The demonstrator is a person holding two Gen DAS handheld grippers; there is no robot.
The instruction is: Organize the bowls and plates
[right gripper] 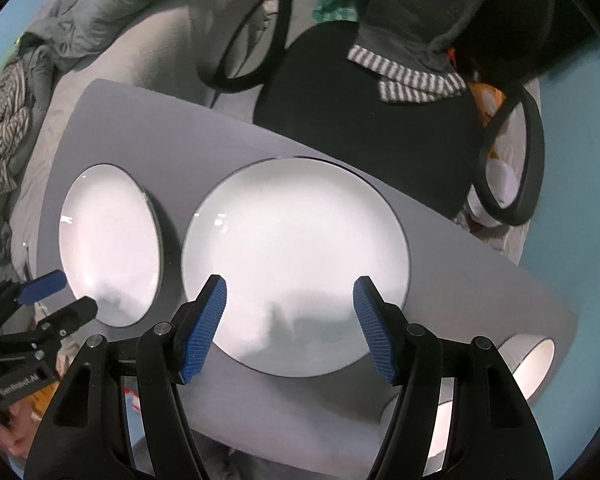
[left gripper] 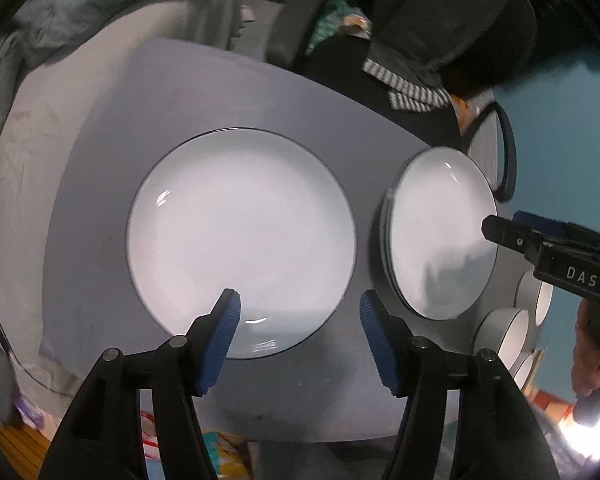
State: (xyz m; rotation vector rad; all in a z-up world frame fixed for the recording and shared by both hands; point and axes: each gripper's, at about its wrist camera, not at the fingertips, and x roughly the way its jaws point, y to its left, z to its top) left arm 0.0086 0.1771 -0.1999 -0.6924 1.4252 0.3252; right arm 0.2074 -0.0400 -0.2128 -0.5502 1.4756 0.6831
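Left gripper [left gripper: 300, 312] has its blue pads [left gripper: 224, 336] spread wide, holding nothing; it hangs over the near rim of the left plate [left gripper: 240, 240], one pad above the rim and the other above bare table [left gripper: 228, 92]. Right gripper [right gripper: 290, 308] is likewise wide and empty, poised over the near edge of the right plate [right gripper: 296, 256], both pads above its white surface.

The two plates lie flat side by side on the grey table, near each other but not touching. From the left camera the right plate seems to rest on a second one, since a doubled rim shows at its left edge, though I cannot be sure. The bowls [left gripper: 508, 336] sit at the table's right end, beside the right plate; how many there are I cannot tell, as they are cut off at the frame edge.

This looks like the reach before a first pick: nothing is gripped. Next, one gripper would have to drop lower, straddle a plate's rim with a pad above and below, then close. The flat, glossy rim gives little to bite on and could slip
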